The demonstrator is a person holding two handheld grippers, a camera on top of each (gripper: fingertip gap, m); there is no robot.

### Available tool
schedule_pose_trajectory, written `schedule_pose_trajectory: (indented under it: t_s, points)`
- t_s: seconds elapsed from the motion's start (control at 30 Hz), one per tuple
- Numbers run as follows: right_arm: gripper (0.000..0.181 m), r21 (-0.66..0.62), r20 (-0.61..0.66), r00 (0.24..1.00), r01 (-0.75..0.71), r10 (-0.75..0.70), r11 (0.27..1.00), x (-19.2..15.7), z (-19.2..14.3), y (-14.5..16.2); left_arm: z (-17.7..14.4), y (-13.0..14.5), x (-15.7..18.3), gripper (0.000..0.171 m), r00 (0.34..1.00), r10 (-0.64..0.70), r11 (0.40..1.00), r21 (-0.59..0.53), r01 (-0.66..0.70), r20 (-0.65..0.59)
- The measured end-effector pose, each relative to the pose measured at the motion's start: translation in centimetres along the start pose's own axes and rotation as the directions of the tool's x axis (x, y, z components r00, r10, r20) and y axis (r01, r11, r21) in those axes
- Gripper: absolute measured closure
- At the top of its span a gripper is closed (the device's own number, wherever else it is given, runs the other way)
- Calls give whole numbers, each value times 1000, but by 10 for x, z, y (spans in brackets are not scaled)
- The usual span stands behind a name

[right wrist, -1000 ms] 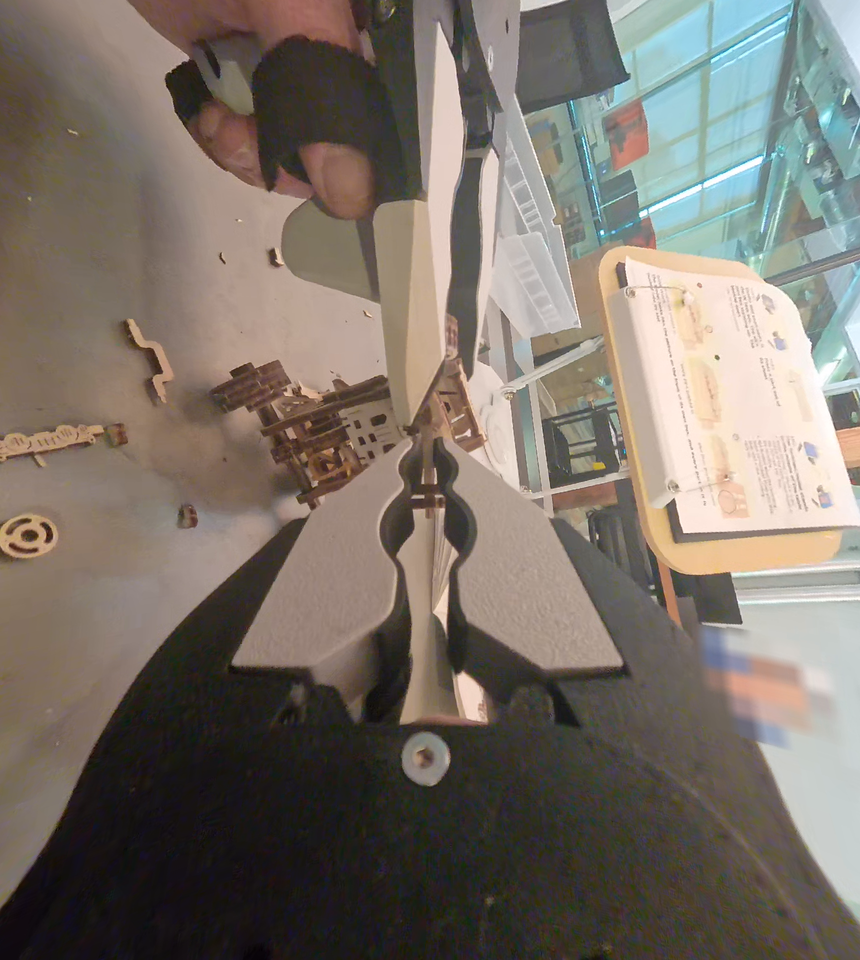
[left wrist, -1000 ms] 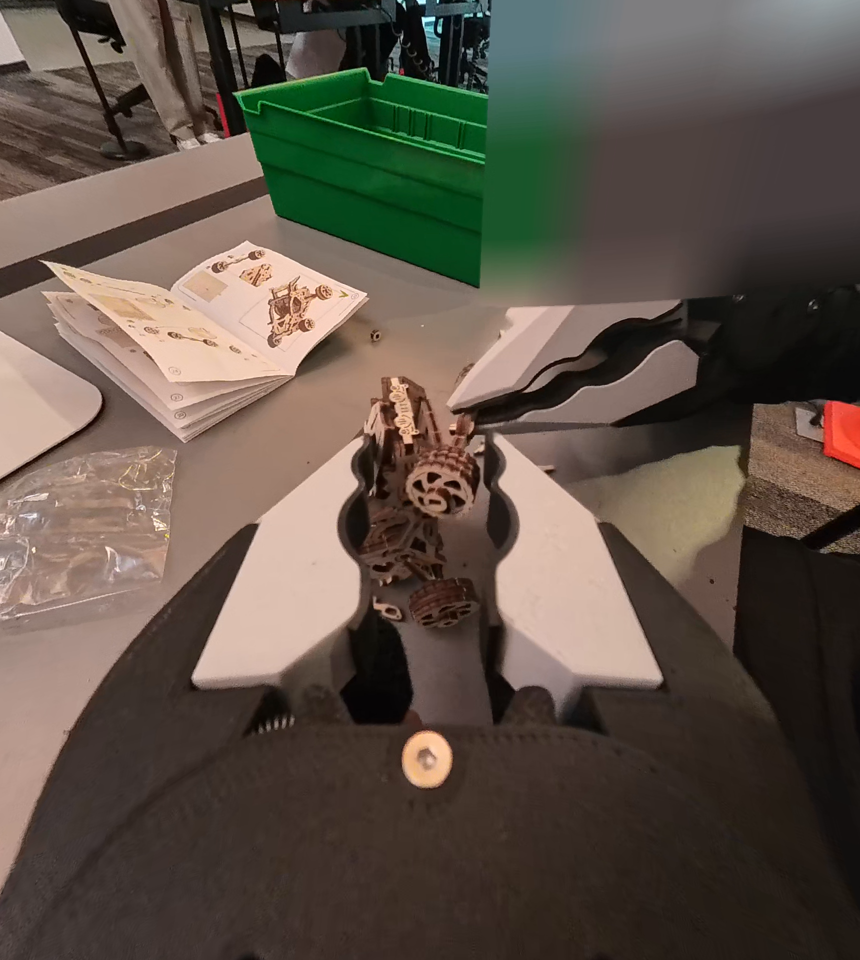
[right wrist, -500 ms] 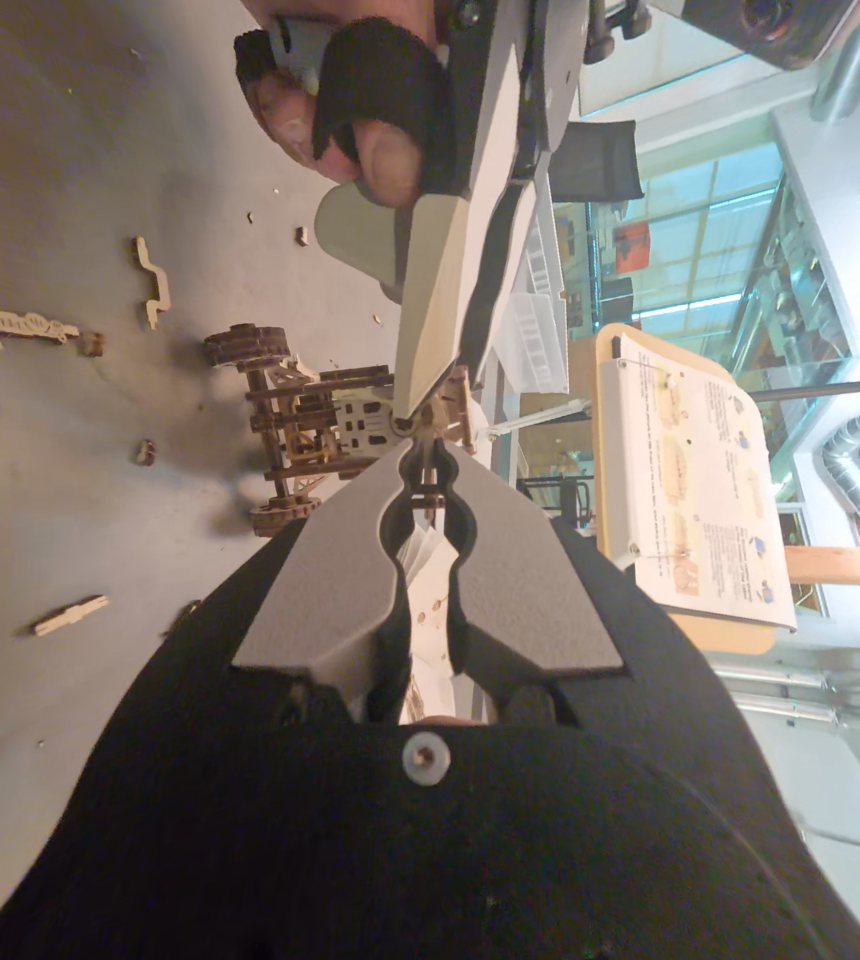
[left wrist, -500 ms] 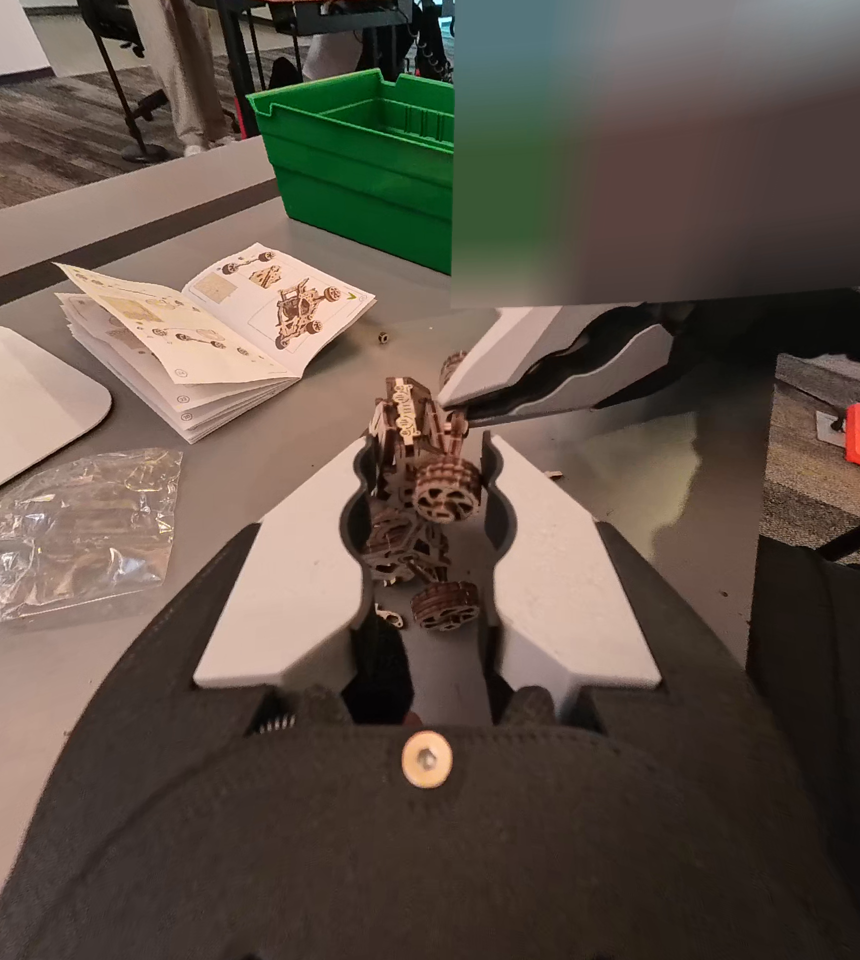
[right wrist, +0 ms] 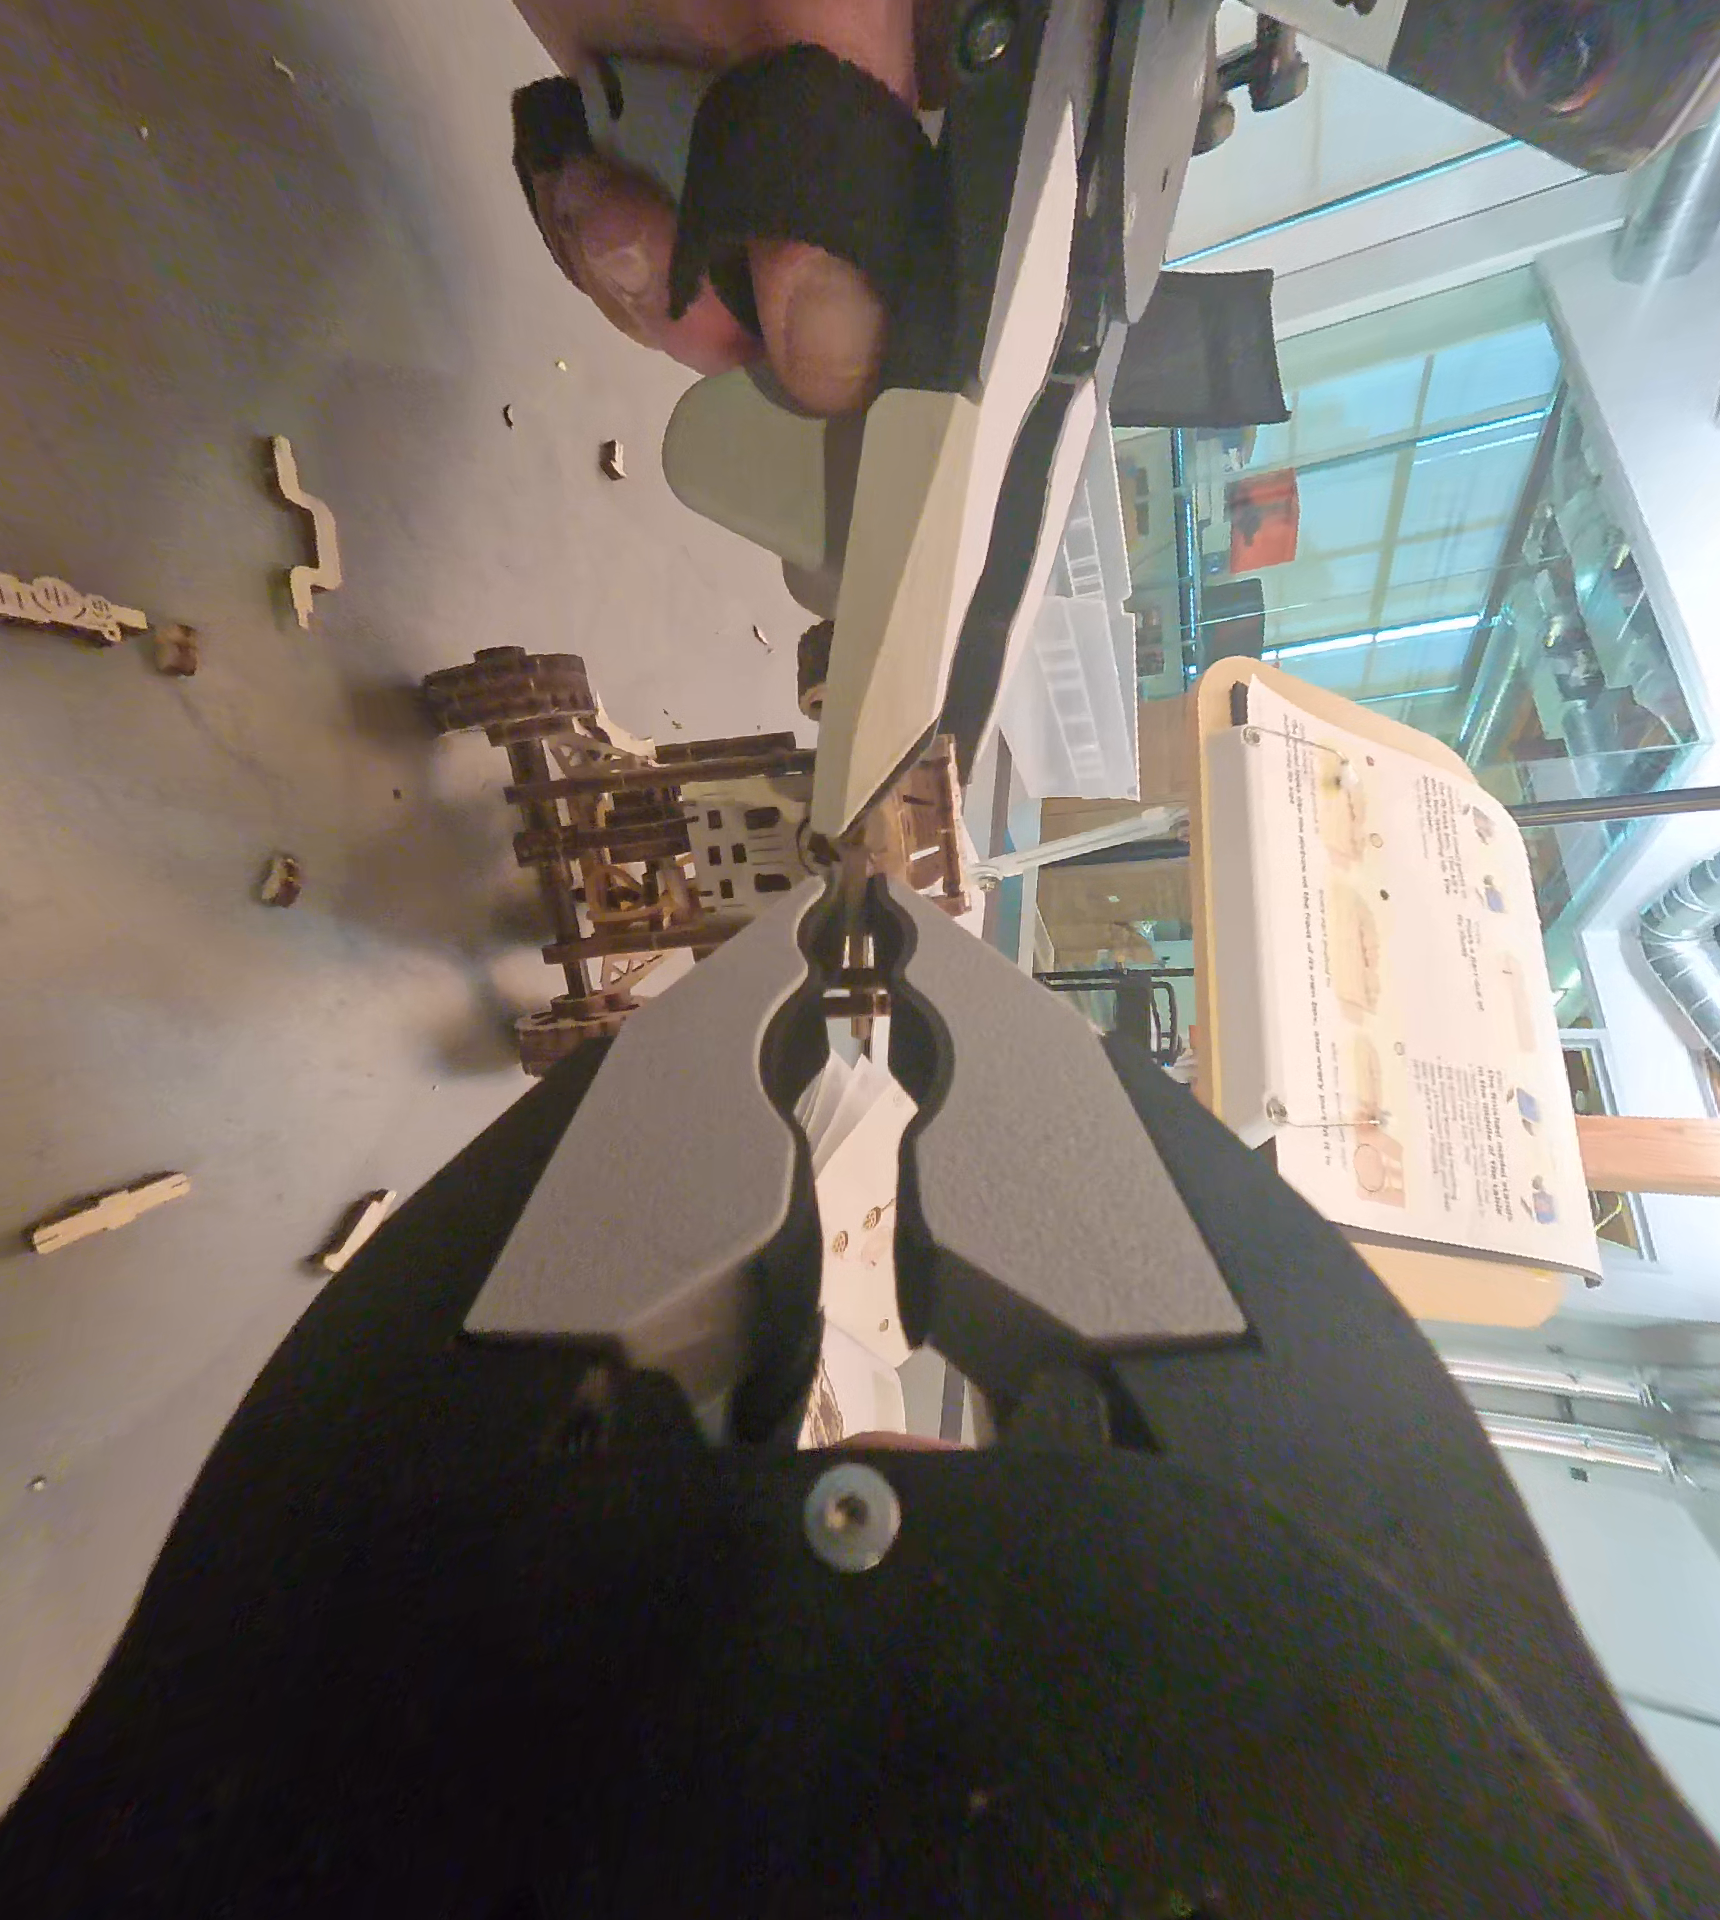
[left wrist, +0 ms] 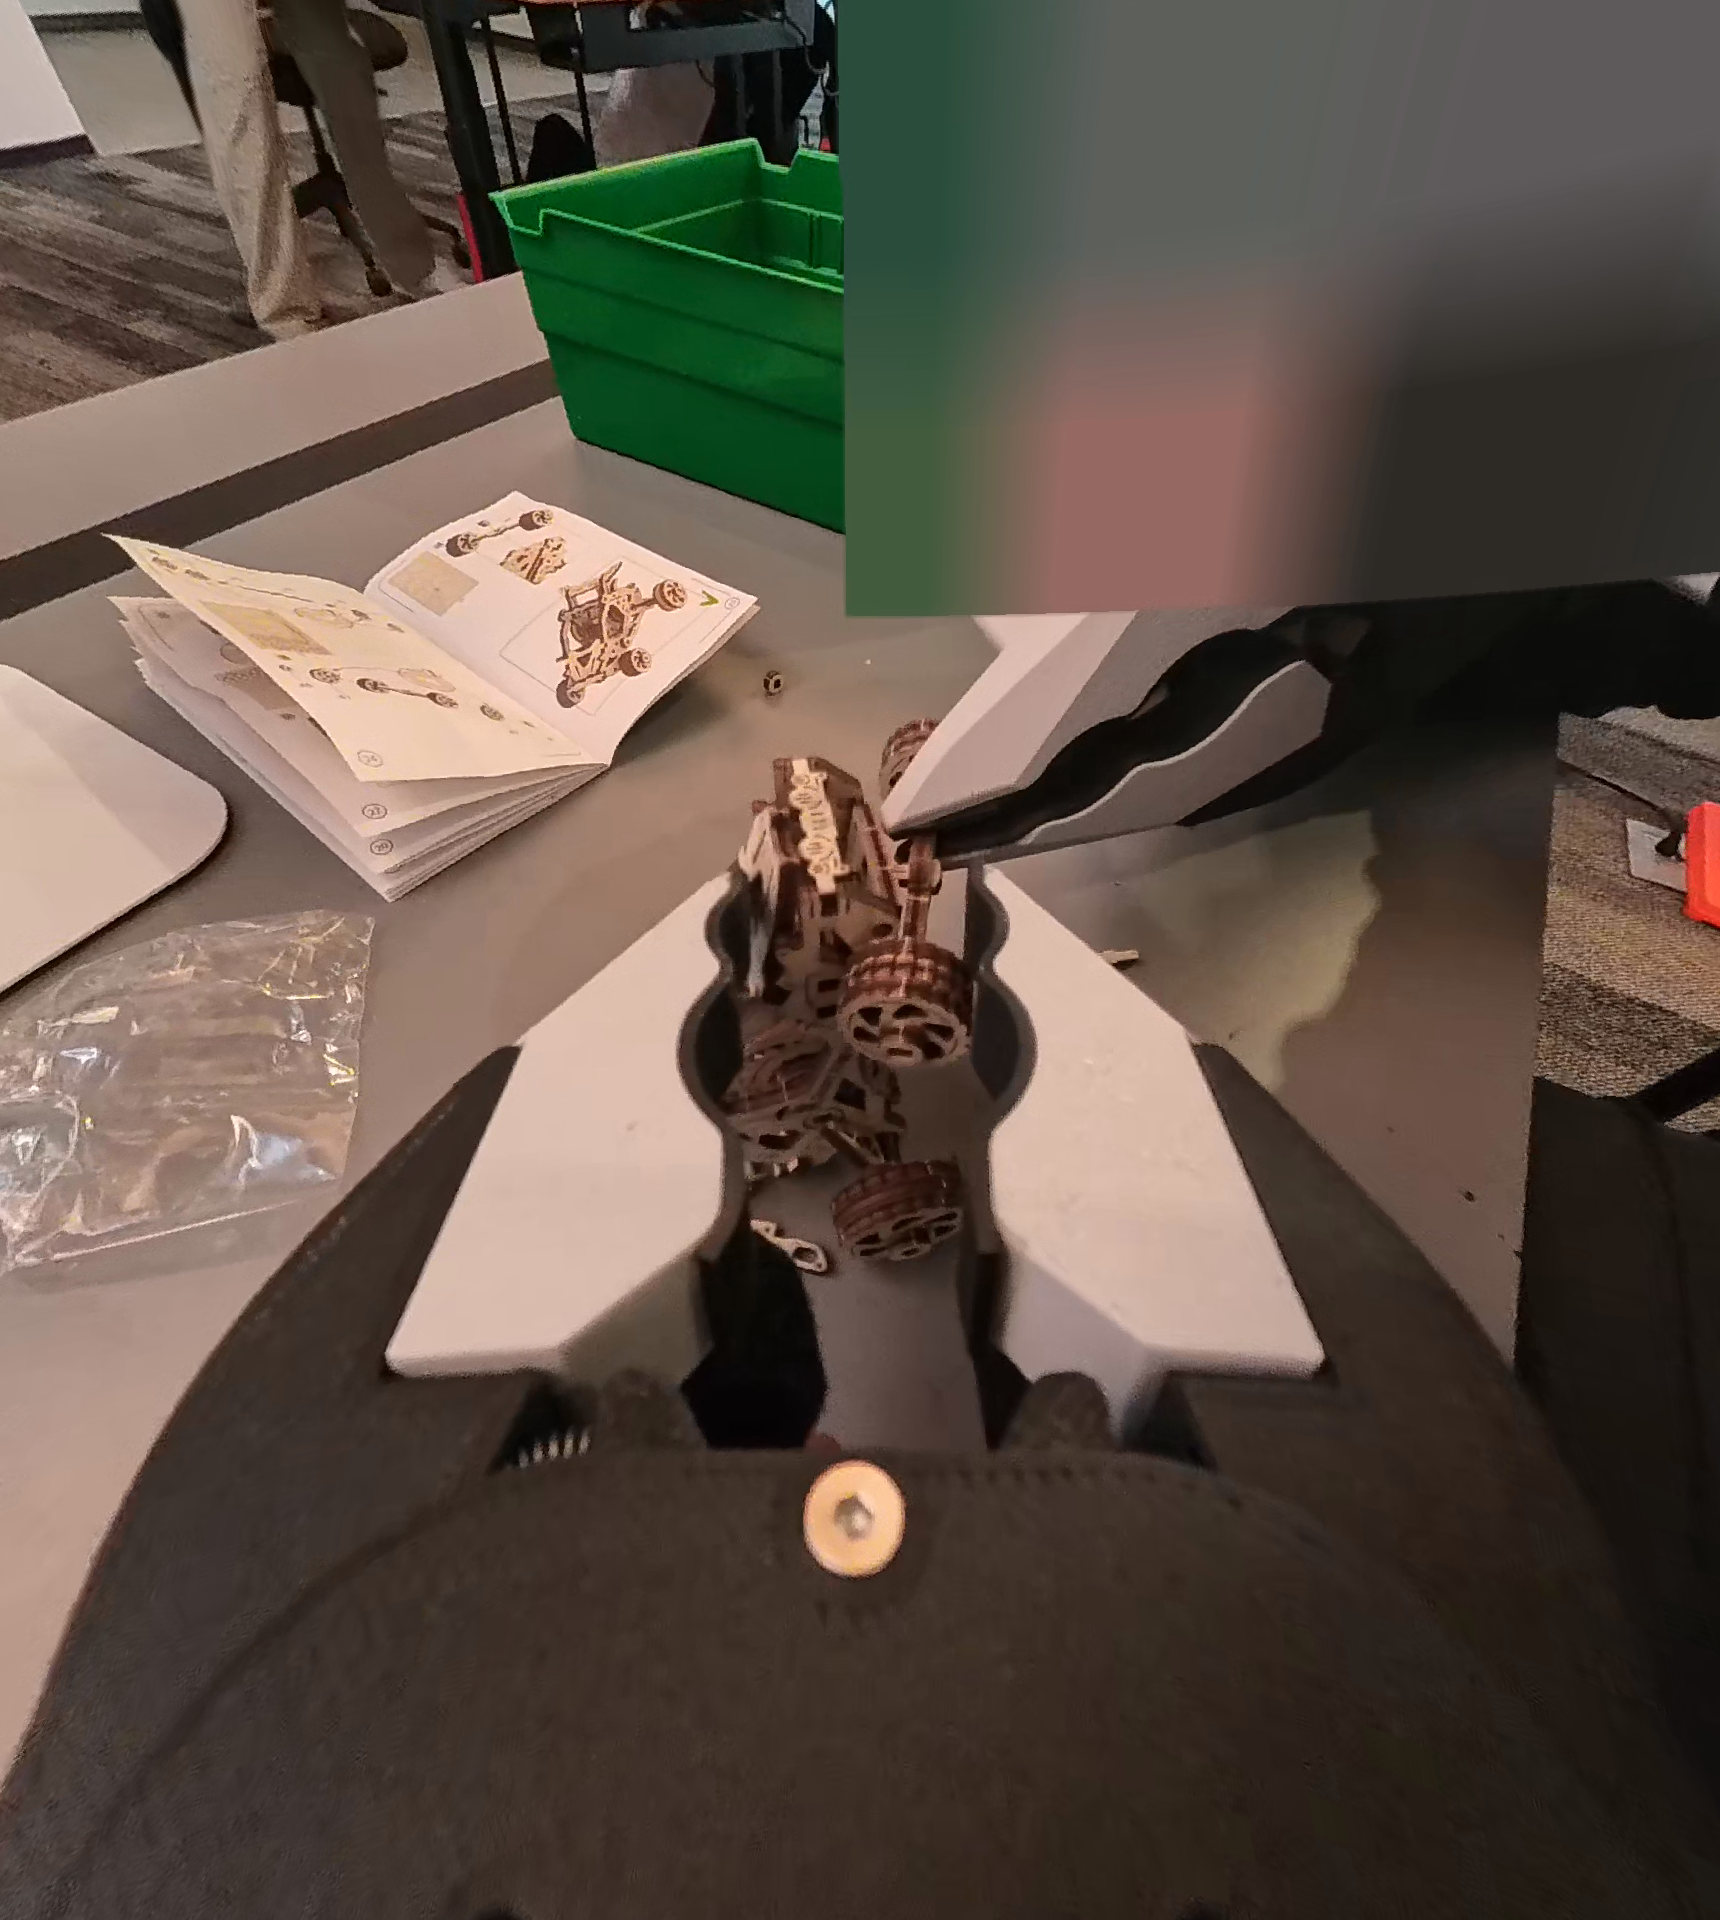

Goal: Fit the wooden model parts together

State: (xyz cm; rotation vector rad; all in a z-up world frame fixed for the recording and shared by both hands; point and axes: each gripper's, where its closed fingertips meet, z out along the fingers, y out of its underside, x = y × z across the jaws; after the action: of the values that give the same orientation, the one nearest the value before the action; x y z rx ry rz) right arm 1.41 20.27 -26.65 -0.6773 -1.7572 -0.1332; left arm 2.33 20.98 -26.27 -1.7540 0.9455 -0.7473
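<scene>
The wooden model (left wrist: 835, 914), a small wheeled vehicle of laser-cut parts, sits tilted between the fingers of the left gripper (left wrist: 851, 894), which is closed on its body; the right wrist view shows its lower wheels resting on the grey table (left wrist: 544, 873). One wheel (left wrist: 903, 1006) faces the left wrist camera, and a second wheel (left wrist: 895, 1210) shows lower down between the fingers.

The right gripper (right wrist: 848, 883) is clamped on a small wooden part (right wrist: 854, 961) at the very fingertips. Its tips meet the upper edge of the model, just beside the left gripper's tip. The judged step is pressing this part into a slot on the model.

Loose wooden pieces (right wrist: 108, 1210) lie scattered on the table near the model. An open instruction booklet (left wrist: 420, 665), a clear plastic bag (left wrist: 149, 1081) and a green bin (left wrist: 690, 312) stand farther off.

Risks from this position:
- The part is thin and held only at the tips. Off-axis pressure could twist it out of the grip or snap its tab.
- The model is held at an angle. A hard push could rotate it inside the left gripper's fingers, so that tab and slot no longer line up.
- The two sets of fingertips are almost touching. Further closing in could cause them to collide and block the seating.
- Excess clamping force could crack the model's fine frame.
</scene>
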Motion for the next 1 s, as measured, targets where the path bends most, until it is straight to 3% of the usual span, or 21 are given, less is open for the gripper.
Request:
schedule_pose_trajectory:
  t_s: [0.6, 1.0]
  points:
    - [179, -12, -39, 999, -9, 8, 1000, 13, -1, 8, 5, 1, -5, 138, 997, 48, 999, -23, -46, 64]
    - [179, -30, -53, 998, -27, 26, 999, 11, 1, 6, 1, 0, -6, 137, 998, -5, 1000, 29, 4, 55]
